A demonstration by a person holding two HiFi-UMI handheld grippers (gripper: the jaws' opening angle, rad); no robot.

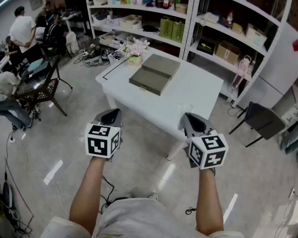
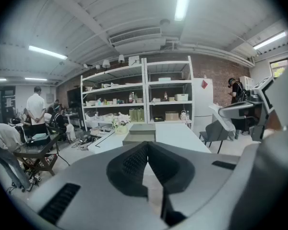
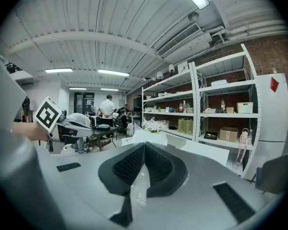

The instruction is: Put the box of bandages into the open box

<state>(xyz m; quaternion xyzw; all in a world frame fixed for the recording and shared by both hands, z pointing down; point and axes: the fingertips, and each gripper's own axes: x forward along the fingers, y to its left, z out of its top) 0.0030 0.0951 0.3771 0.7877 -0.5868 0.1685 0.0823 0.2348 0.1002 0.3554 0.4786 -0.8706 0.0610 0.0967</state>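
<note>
Holding both grippers low before me, I am standing back from the counter (image 1: 198, 90), so the step in hand is, I judge, only the approach. The left gripper (image 1: 111, 114) has its jaws closed tip to tip, with nothing between them. The right gripper (image 1: 191, 119) is the same, closed and empty.

Beyond them the counter stands with one corner toward me. The open box (image 1: 155, 73) lies on its far half, well apart from both grippers. It is flat and grey-green, and its lid seems folded back to the far side. Just behind it are flowers (image 1: 135, 48), and behind those the shelves (image 1: 188, 14). People (image 1: 21, 31) are busy far off to my left and do not touch the work.

I cannot find the bandages in any view. There is a faint pale patch near the front edge of the counter, but it is too unclear to name.

To do this step well, I think I should first come close and look down until the bandages are clearly seen. Then I should part the jaws of one gripper before reaching, wide enough for the narrow side of the pack. I would take it by its sides, squarely, and carry it level over the low near half of the open box.
</note>
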